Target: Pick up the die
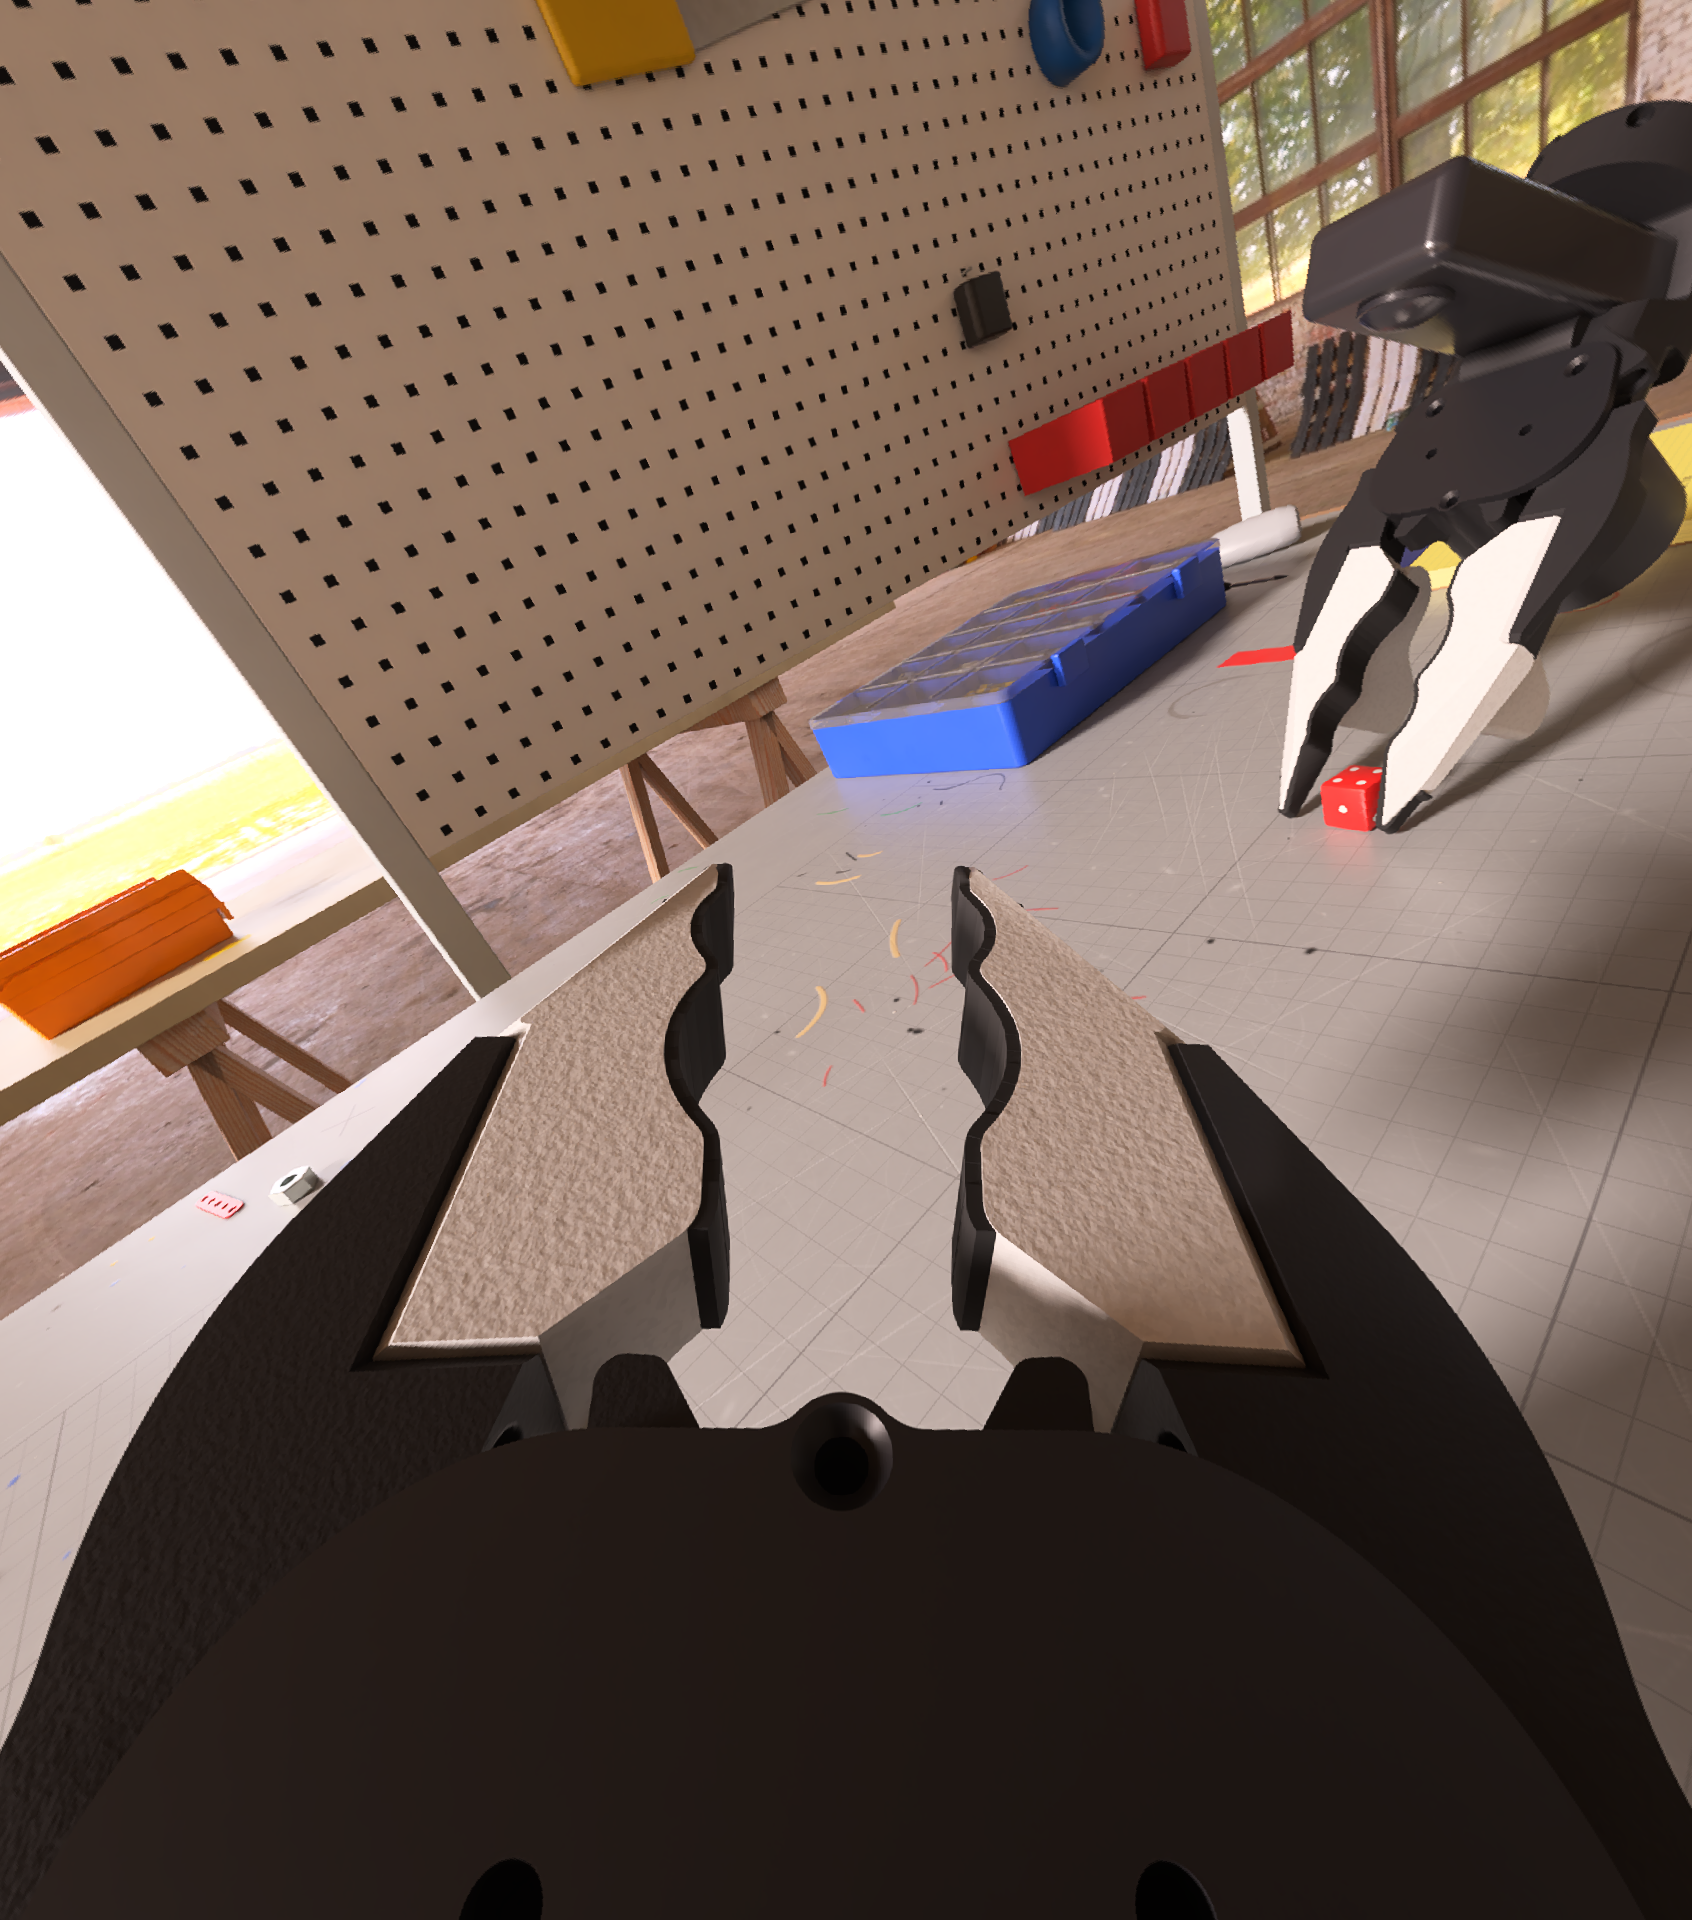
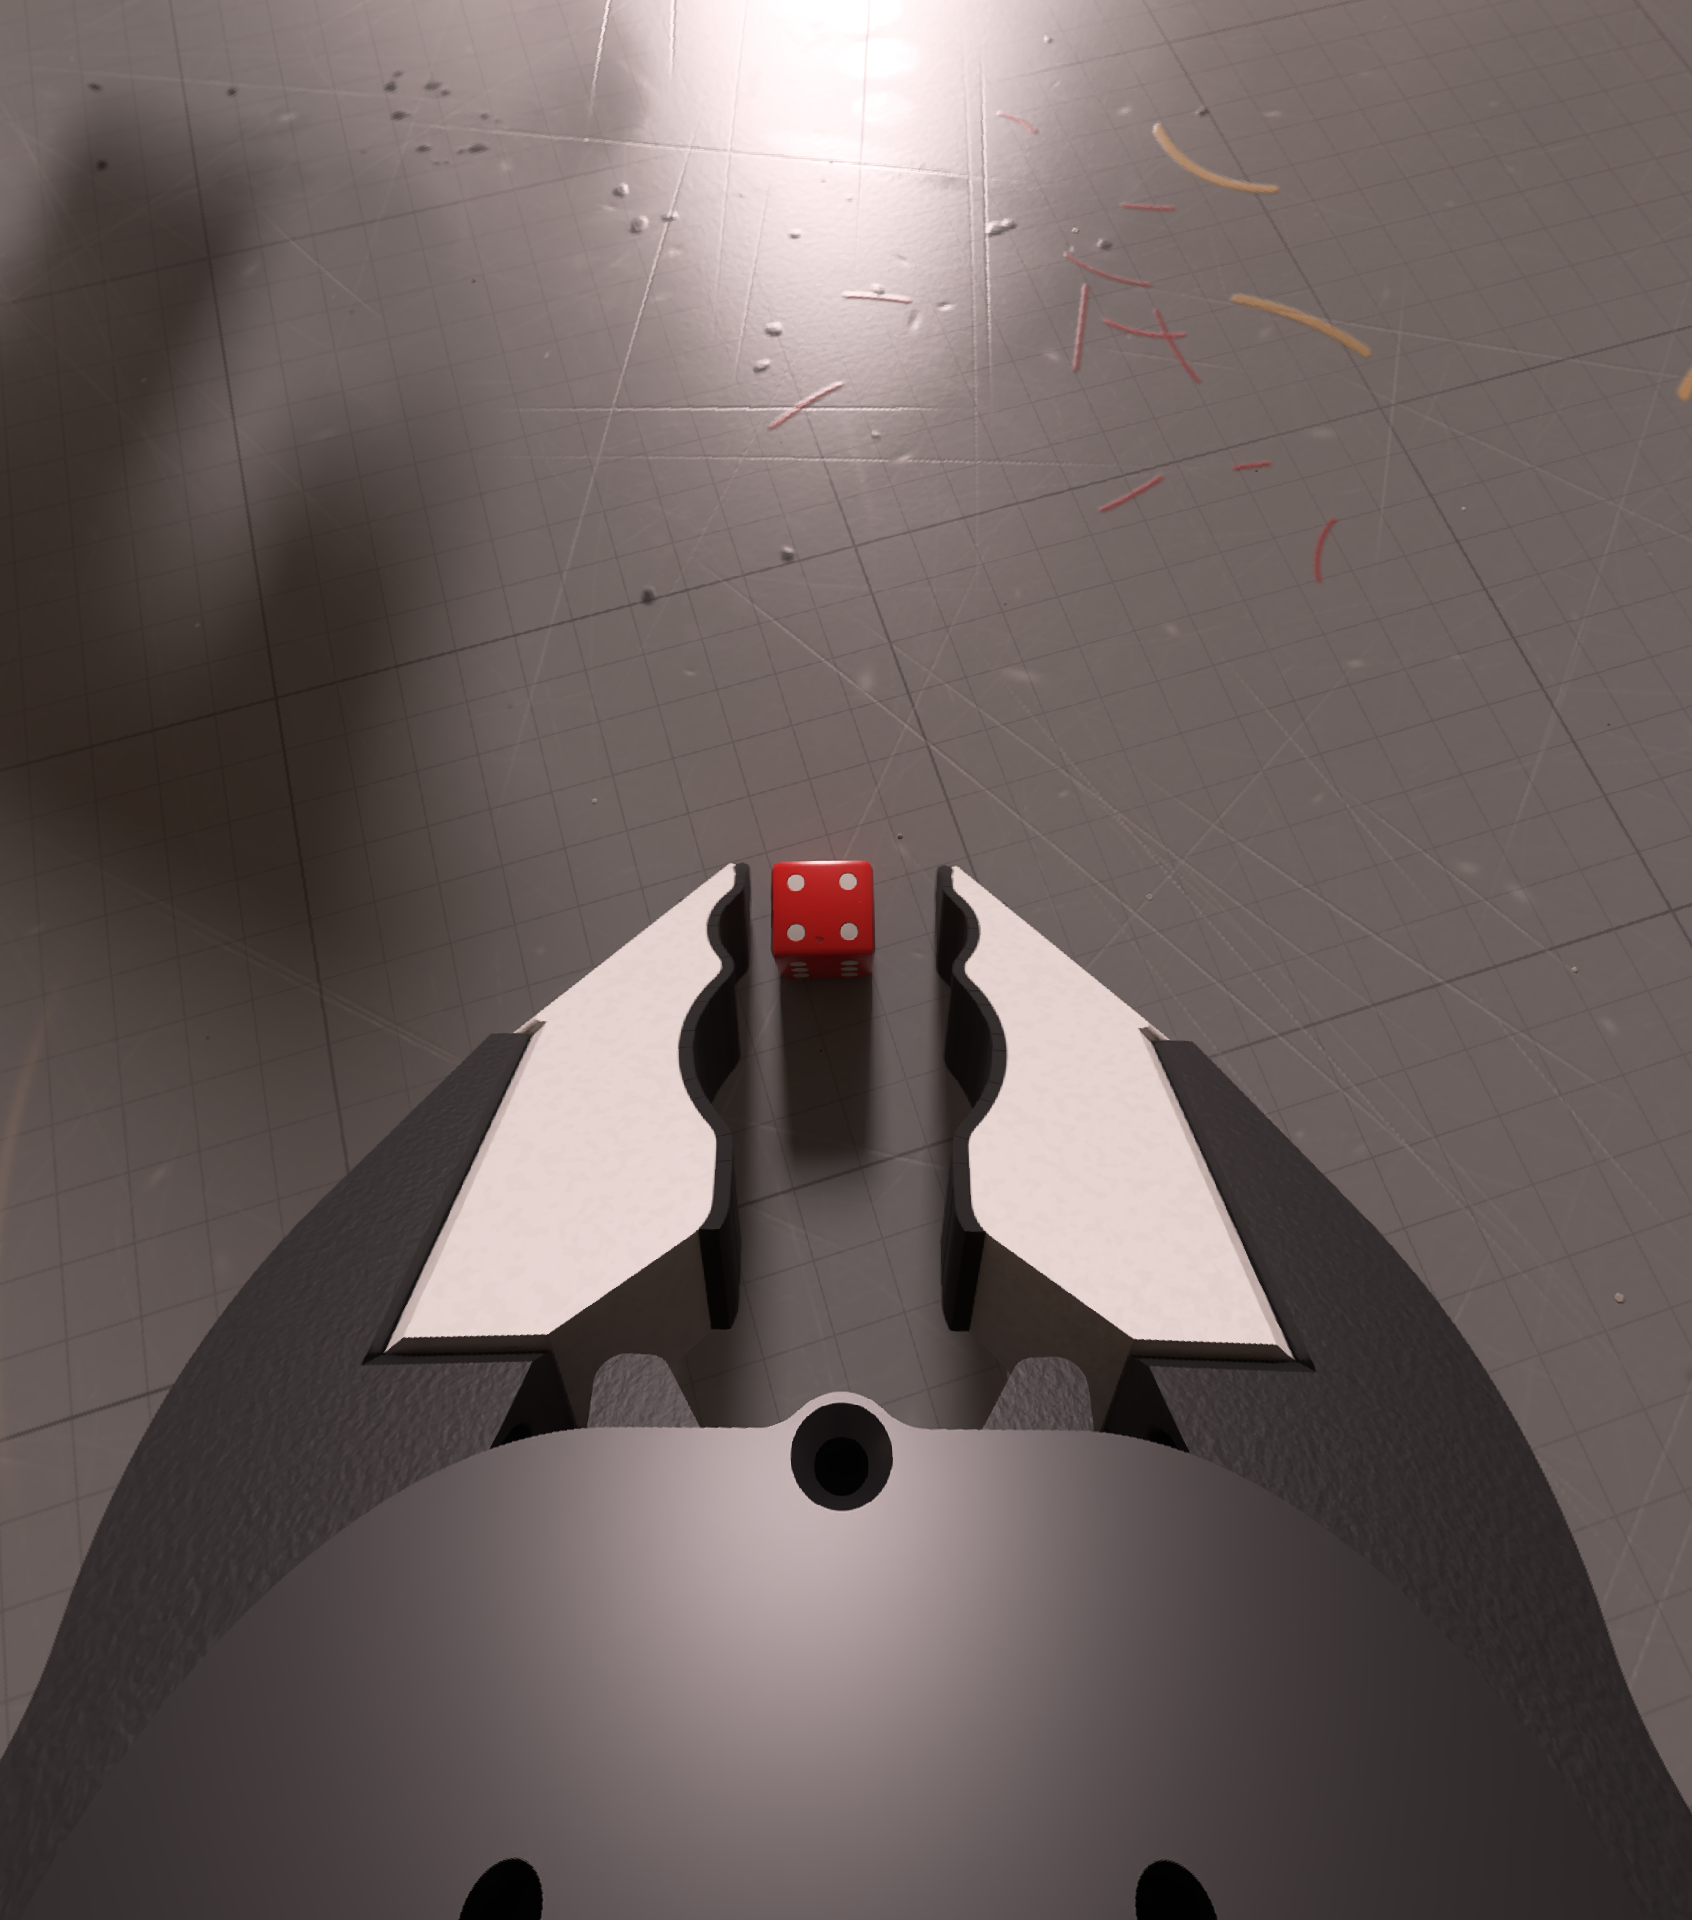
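A small red die (image 2: 821, 918) with white pips sits on the grey cutting mat (image 2: 406, 727). My right gripper (image 2: 842, 883) is open, its fingertips down at the mat on either side of the die, with a gap on each side. In the left wrist view the die (image 1: 1351, 798) shows far right between the right gripper's (image 1: 1341, 816) tips. My left gripper (image 1: 842, 883) is open and empty, hovering over the mat well to the left of the die.
A pegboard (image 1: 613, 364) with red bins (image 1: 1148, 416) stands behind the mat. A blue compartment box (image 1: 1018, 665) lies at its foot. A hex nut (image 1: 293, 1184) lies near the mat's left edge. An orange bin (image 1: 109, 951) sits on another table. Wire scraps (image 2: 1268, 312) litter the mat.
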Available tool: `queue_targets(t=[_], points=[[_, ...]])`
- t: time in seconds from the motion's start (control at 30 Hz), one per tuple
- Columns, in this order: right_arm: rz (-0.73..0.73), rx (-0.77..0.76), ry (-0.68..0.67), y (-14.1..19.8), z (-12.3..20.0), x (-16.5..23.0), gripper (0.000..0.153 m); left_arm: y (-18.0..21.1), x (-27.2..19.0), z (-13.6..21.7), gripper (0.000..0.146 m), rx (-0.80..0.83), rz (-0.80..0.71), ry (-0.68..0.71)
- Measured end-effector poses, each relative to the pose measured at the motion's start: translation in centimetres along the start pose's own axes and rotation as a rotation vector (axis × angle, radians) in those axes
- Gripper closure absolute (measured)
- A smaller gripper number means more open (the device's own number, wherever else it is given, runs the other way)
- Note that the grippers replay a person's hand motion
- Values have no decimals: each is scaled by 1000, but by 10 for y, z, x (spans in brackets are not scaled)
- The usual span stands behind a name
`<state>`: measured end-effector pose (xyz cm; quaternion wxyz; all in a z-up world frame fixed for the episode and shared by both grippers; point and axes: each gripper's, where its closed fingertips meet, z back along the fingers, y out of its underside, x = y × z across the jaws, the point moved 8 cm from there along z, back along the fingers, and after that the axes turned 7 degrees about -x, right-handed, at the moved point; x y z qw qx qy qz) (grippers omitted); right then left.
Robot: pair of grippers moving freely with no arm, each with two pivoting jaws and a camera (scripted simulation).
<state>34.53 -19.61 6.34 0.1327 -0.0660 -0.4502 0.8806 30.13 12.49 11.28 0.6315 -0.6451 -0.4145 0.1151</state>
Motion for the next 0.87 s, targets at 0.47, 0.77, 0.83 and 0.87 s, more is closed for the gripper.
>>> queue_targets(t=[0.47, 0.77, 0.83, 0.87], points=[[5, 75, -60, 5, 17, 5, 134, -1, 0, 1, 104, -3, -2, 0], [35, 61, -246, -13, 16, 31, 134, -3, 6, 4, 104, -10, 9, -35], [76, 73, -277, -18, 7, 40, 134, -3, 12, 6, 104, -1, 8, -67], [93, 78, -292, -20, 3, 43, 134, -3, 14, 7, 104, -1, 7, -84]])
